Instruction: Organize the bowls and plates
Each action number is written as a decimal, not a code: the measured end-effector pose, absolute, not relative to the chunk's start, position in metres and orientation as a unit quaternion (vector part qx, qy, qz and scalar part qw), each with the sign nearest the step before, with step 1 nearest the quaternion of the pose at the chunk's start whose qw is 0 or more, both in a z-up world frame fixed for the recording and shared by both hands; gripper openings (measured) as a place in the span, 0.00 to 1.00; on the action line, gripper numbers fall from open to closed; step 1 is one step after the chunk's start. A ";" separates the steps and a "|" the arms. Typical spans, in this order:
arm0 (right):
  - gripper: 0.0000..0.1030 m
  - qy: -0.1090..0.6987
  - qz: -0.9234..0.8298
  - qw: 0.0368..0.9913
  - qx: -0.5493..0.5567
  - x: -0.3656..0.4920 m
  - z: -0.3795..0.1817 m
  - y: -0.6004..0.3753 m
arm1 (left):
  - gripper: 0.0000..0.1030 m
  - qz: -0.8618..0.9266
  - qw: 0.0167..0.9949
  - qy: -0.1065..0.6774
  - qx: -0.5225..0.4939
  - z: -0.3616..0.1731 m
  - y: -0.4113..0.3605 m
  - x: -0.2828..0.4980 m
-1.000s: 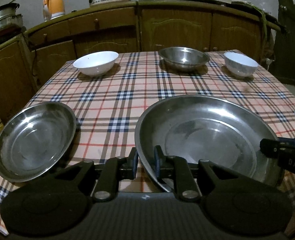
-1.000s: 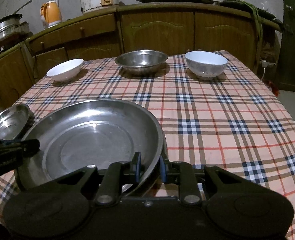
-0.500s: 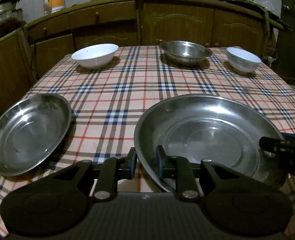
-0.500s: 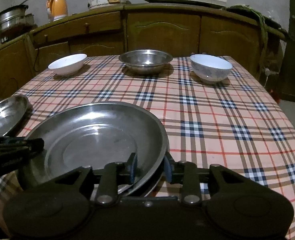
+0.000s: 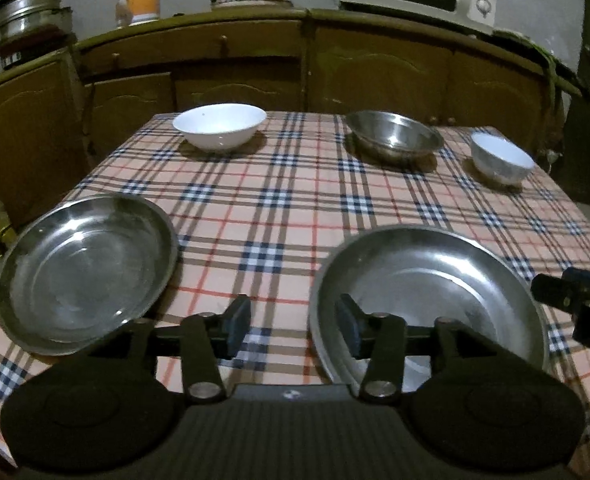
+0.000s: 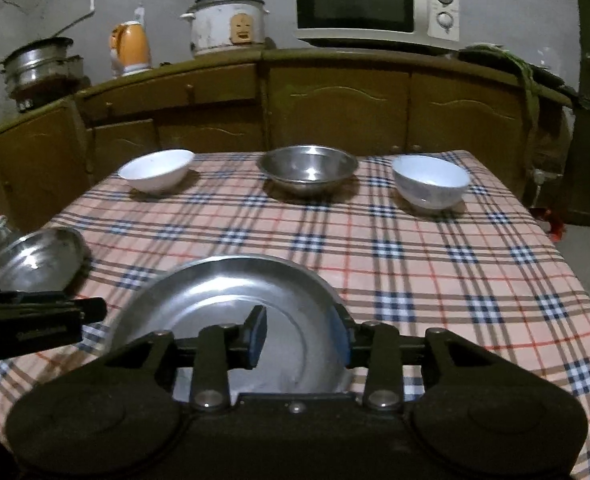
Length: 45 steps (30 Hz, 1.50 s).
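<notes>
Both jaw pairs spread wide, nothing held: left gripper (image 5: 293, 326), right gripper (image 6: 301, 334) straddling large steel plate (image 5: 427, 292) rim. Rim to be centred between pads before closing; smaller steel plate (image 5: 87, 268) lies left of left gripper.

Dim, grainy indoor light, glare streaks on the large round steel plate (image 5: 447, 276), corners blacked out, fisheye bowing the brown wooden cabinets (image 6: 335, 108).

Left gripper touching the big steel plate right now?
Apart. In the left wrist view the left gripper is open, its fingers on either side of the large steel plate rim with gaps showing at both pads.
</notes>
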State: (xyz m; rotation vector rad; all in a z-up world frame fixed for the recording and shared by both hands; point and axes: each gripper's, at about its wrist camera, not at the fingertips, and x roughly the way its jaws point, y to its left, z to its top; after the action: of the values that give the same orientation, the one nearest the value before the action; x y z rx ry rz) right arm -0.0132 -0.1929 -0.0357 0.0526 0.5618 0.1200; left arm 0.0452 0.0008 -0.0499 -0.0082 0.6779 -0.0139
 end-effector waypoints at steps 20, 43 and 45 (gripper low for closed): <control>0.65 0.287 0.134 0.949 0.009 0.005 -0.018 -0.116 | 0.63 0.072 0.944 0.318 -0.055 -0.036 0.082 0.040; 0.68 0.331 0.236 0.913 -0.028 0.083 -0.036 0.036 | 0.69 0.223 0.905 0.337 -0.129 -0.060 0.236 0.092; 0.68 0.344 0.236 0.909 -0.021 0.094 -0.042 0.045 | 0.64 0.210 0.905 0.344 -0.133 -0.061 0.238 0.093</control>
State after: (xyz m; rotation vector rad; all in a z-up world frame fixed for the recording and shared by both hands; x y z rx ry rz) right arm 0.0940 0.0447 -0.0416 -0.0425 0.7089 0.4876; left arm 0.0926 0.2377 -0.0613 -0.2739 0.7110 0.4332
